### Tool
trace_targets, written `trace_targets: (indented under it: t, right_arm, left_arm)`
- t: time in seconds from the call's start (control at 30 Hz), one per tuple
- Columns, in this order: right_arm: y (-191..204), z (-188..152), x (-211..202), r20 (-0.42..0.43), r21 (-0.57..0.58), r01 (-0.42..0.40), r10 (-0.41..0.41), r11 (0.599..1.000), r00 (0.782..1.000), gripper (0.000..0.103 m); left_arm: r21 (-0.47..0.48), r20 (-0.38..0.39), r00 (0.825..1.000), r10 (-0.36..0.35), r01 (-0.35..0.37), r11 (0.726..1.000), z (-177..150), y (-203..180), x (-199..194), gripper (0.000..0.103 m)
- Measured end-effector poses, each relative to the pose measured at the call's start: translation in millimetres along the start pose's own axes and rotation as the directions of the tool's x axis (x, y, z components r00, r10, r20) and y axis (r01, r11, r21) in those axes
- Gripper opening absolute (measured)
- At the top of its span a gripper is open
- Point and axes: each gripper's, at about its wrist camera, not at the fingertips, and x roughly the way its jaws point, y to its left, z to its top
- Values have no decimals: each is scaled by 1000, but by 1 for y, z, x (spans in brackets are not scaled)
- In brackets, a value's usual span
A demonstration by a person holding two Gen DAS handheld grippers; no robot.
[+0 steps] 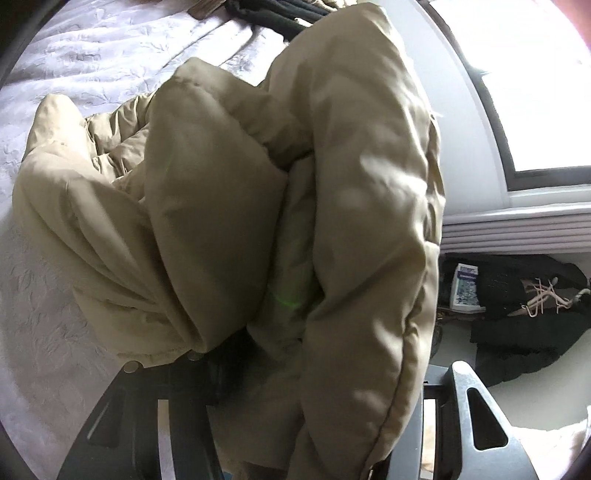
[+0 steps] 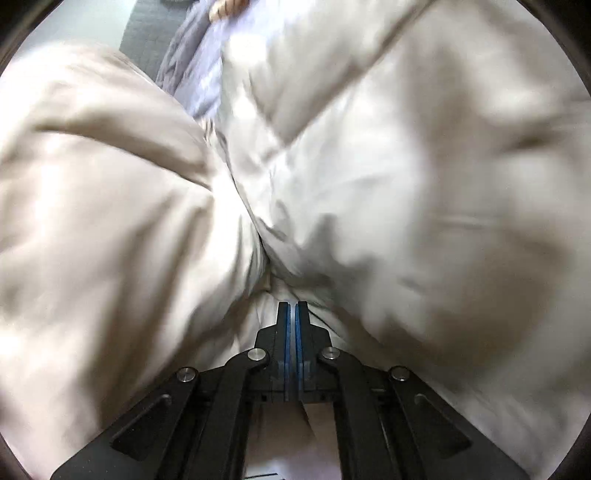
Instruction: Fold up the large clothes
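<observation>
Bunching across the white embossed bedspread [image 1: 74, 66], the beige padded puffer coat [image 1: 229, 192] fills most of both wrist views. Left view: coat is heaped in thick folds, one long padded edge with a stitched seam running down the right side of the pile and draping over the left tool [image 1: 295, 369]. Left tool's black fingers [image 1: 476, 417] stand apart, one each side of the draped fabric; fingertips are buried under the coat, so contact at the pads can't be read, but nothing shows them pinching. No earlier frame to compare, so only the spread stance is stated. Right view: right tool [image 2: 292, 306] is drawn together, blue pad faces nearly meeting with only a thin slit between them, tips pushed into a crease of the coat [image 2: 369, 184]. Whether a thin layer of fabric is caught in that slit can't be told; view is motion-blurred. Coat sits near the bed edge on the window side: beyond it in the left view are a bright window [image 1: 546, 92], a ribbed grey radiator [image 1: 517, 232], and on the floor a dark pile of clothing [image 1: 524, 321] with a blue-and-white printed box [image 1: 465, 288] beside it. More dark fabric [image 1: 273, 14] lies at the far edge of the bed.
</observation>
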Motion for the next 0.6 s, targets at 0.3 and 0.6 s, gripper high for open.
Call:
trace_targets:
  t: [0.3,0.6]
  right_arm:
    - [-60,-34,-111,219,158,134,-167,978,961,3]
    - [-69,-77,-155,248,80,166,-181,983,952,58]
  left_arm:
    - [98,-27,995,100,-97,990,-4,-53,21,69]
    - [45,-84,988,-132,136,990,8,-36,54,82]
